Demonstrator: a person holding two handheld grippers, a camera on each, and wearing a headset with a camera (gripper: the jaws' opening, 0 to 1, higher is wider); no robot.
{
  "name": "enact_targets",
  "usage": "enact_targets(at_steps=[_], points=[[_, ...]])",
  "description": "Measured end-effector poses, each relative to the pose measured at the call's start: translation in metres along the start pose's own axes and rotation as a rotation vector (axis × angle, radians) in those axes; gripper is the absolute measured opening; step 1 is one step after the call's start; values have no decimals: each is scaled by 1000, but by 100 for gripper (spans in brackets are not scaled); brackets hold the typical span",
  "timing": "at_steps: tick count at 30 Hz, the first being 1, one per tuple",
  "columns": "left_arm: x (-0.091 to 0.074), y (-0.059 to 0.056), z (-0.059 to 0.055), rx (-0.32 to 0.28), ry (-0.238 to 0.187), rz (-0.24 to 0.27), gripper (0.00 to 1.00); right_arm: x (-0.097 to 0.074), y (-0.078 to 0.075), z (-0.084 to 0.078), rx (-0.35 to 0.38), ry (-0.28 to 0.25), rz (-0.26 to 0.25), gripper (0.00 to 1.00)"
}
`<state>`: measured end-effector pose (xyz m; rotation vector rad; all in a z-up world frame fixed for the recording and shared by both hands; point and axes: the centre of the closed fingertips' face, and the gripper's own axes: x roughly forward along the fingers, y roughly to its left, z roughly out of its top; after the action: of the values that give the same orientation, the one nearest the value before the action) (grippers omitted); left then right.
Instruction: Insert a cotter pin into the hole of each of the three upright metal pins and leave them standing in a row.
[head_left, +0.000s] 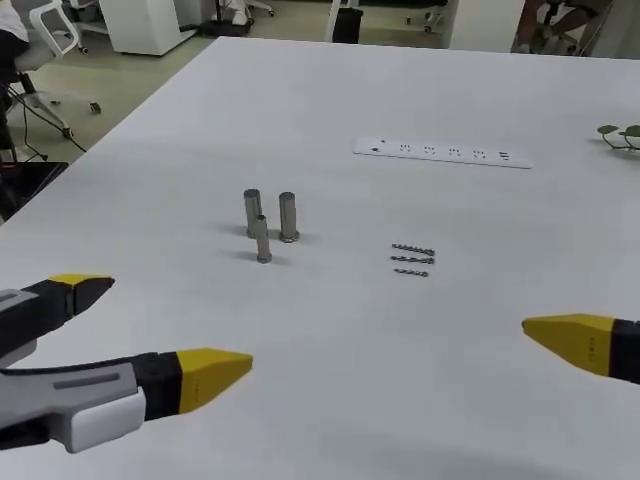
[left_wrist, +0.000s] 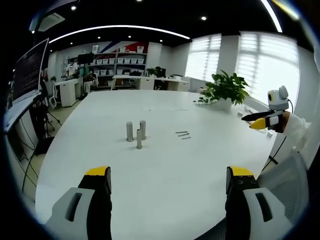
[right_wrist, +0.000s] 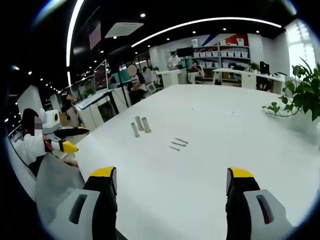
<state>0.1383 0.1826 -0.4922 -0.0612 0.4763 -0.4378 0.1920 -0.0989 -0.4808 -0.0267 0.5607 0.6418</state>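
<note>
Three upright grey metal pins (head_left: 264, 227) stand in a tight cluster at the table's middle, also in the left gripper view (left_wrist: 136, 132) and the right gripper view (right_wrist: 139, 124). To their right lie three small cotter pins (head_left: 412, 259) side by side (left_wrist: 182, 134) (right_wrist: 177, 144). My left gripper (head_left: 165, 330) hovers open at the near left, well short of the pins; its yellow-tipped jaws stand wide apart (left_wrist: 167, 180). My right gripper (right_wrist: 170, 181) is open too, and one yellow tip (head_left: 570, 340) shows at the near right.
A white power strip (head_left: 442, 152) lies farther back on the white table (head_left: 330, 110). A potted plant (left_wrist: 225, 90) stands at the right edge (right_wrist: 300, 92). Office chairs (head_left: 50, 50) and desks stand beyond the table's far left side.
</note>
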Motion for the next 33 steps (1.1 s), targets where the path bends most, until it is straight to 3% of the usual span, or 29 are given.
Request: enact_targets(at_steps=[7, 11, 20, 26, 33], points=[[2, -2, -2, 3, 9, -7, 94, 1, -2, 0, 2, 7, -3, 88], [4, 4, -4, -5, 3, 12, 91, 2, -3, 0, 1, 14, -5, 88], [6, 1, -4, -4, 19, -4, 90, 1, -7, 2, -3, 20, -14, 87], [9, -2, -7, 33, 50, -27, 89, 0, -7, 7, -7, 3, -12, 87], [13, -3, -8, 17, 43, -41, 88, 2, -7, 8, -6, 5, -8, 86]])
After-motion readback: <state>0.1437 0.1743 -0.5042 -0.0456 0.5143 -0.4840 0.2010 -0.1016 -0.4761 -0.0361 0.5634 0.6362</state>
